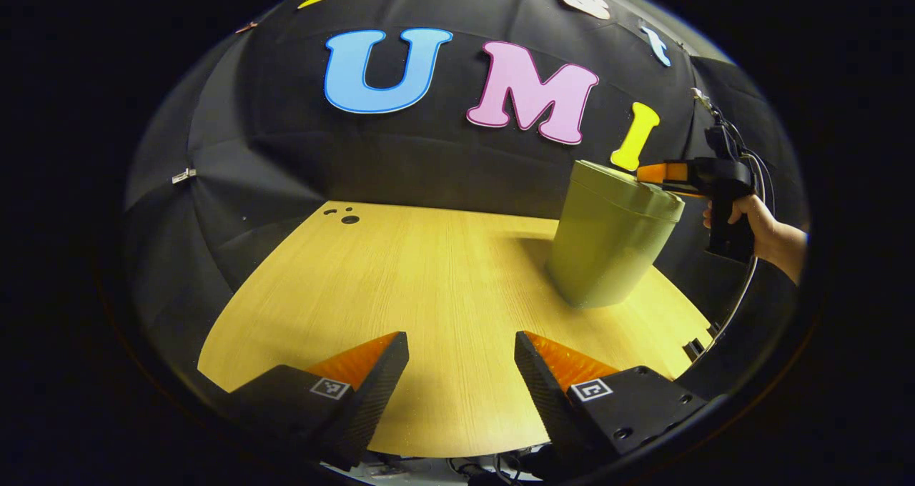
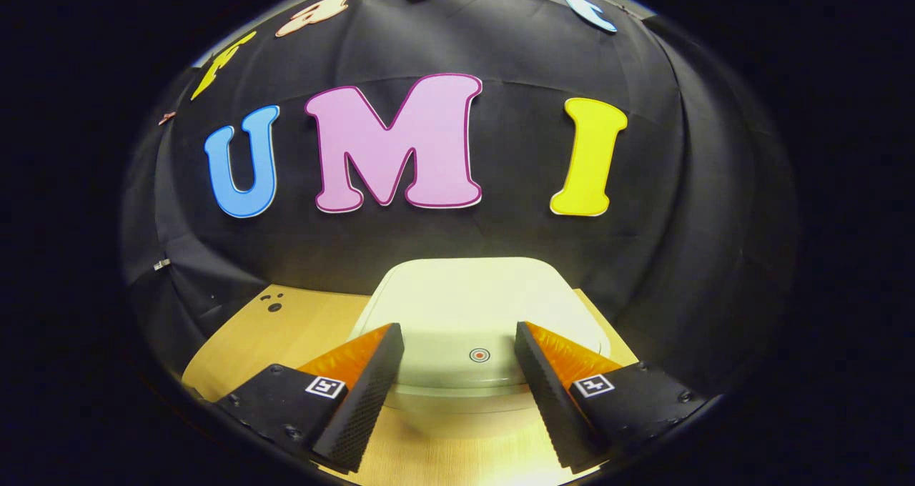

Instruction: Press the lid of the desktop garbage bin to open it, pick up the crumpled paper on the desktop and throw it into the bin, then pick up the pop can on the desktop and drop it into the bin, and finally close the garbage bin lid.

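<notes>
The olive-green plastic garbage bin (image 1: 611, 246) stands on the pale wooden table (image 1: 400, 286), toward its far right part in the left gripper view. Its flat lid (image 2: 475, 314) lies shut on top. The right gripper (image 1: 647, 174), held in a hand (image 1: 750, 218) at the right, has its tips at the bin's upper right edge, level with the lid. The left gripper (image 1: 461, 372) is at the table's near edge, left of the bin and well apart from it. Small round holes (image 1: 343, 216) sit at the table's far left corner.
</notes>
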